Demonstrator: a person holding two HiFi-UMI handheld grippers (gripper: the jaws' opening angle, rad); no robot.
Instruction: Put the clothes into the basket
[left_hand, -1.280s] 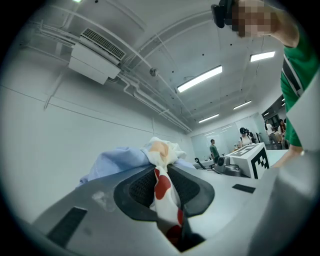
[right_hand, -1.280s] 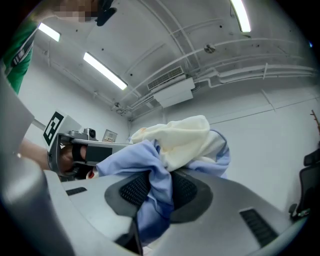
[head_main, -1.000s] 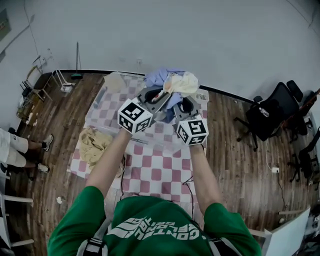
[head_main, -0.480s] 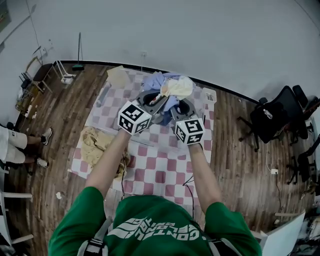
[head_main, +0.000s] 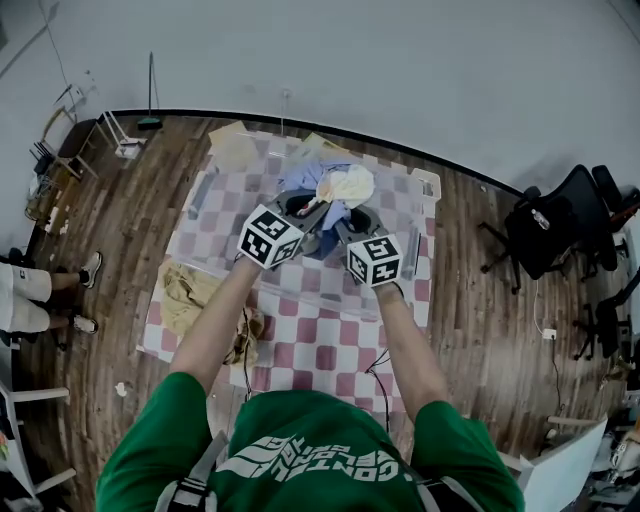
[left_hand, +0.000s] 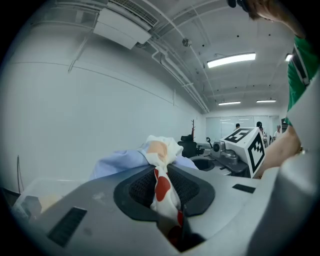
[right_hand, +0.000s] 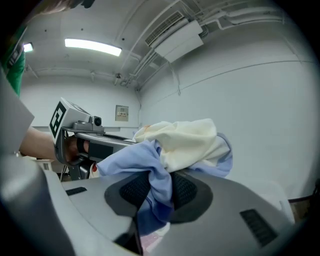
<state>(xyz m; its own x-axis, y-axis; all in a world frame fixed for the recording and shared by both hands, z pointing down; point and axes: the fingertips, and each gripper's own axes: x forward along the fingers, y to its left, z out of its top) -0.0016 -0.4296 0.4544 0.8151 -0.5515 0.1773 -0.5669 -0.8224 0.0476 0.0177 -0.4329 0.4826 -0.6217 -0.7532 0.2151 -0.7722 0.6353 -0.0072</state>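
Blue shirt (right_hand: 150, 172) and cream cloth (right_hand: 192, 137) are bunched above the checkered table's (head_main: 330, 335) far edge. The right gripper (right_hand: 154, 192) is clamped on the blue, and the left gripper (left_hand: 163, 186) pinches a red-spotted white cloth (left_hand: 167, 201).

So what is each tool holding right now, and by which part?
The left tool pinches a twisted fold of the white, red-spotted cloth; the right tool pinches a bunched fold of the light blue cloth. Which garment part cannot be told.
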